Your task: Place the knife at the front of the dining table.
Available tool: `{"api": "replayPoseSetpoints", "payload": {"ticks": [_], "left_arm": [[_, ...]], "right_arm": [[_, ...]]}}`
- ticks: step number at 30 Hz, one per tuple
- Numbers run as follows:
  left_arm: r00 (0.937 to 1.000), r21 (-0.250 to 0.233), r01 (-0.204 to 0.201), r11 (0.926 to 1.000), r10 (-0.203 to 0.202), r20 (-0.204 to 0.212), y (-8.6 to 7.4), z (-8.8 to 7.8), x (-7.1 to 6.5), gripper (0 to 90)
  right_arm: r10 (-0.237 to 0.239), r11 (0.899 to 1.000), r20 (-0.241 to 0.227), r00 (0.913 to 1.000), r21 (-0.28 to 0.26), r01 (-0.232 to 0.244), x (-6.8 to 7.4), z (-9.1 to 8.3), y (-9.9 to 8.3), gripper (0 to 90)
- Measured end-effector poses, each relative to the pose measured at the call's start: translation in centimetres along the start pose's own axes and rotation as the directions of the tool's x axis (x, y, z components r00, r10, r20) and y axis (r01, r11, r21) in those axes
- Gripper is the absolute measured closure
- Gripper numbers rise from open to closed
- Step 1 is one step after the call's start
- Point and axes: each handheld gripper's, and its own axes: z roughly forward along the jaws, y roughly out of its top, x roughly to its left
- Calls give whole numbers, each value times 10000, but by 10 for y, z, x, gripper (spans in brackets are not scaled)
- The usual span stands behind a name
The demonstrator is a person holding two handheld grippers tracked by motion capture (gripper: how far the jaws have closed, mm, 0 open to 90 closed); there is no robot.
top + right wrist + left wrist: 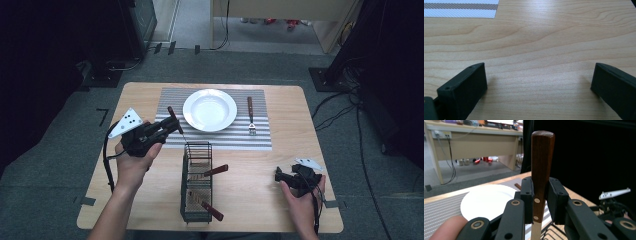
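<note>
left gripper: jaws clamped on a wooden-handled knife, held above the table off the plate's near-left side
grip point: jaws pinch the lower handle at the rivets; handle end sticks up past the jaws, pale blade runs down below them in the left gripper view
knife in high view: handle tilts up and away from the hand, thin blade points down toward the rack's far end
left hand: wrapped around the gripper body, near-left of the plate; a fingertip shows at the bottom left of the left gripper view
plate: white, empty, on the far half of the striped placemat, centre of the table's far side
fork: lies flat on the placemat just right of the plate, apart from it, wooden handle far, tines near
rack: dark wire cutlery basket, near side of the plate, off the placemat's near edge
rack contents: two wooden-handled utensils lean out over its right side; heads are hidden inside
right gripper: jaws spread wide, nothing between them, low over bare wood; near-right of the plate, well right of the rack
right hand: holds that gripper at the table's near-right corner
table: light wood, on grey carpet
</note>
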Motion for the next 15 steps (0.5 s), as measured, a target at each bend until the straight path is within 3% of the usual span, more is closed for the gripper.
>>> {"api": "replayPoseSetpoints", "payload": {"ticks": [10, 15], "left_arm": [[9986, -691, 253, 9973, -285, -455, 15, -18, 7, 767], [9965, -724, 371, 9967, -424, -723, 18, -23, 13, 767]], "right_arm": [[-23, 10000, -11, 10000, 7, 23, 0, 0, 0, 0], [-18, 10000, -15, 10000, -5, 18, 0, 0, 0, 0]]}}
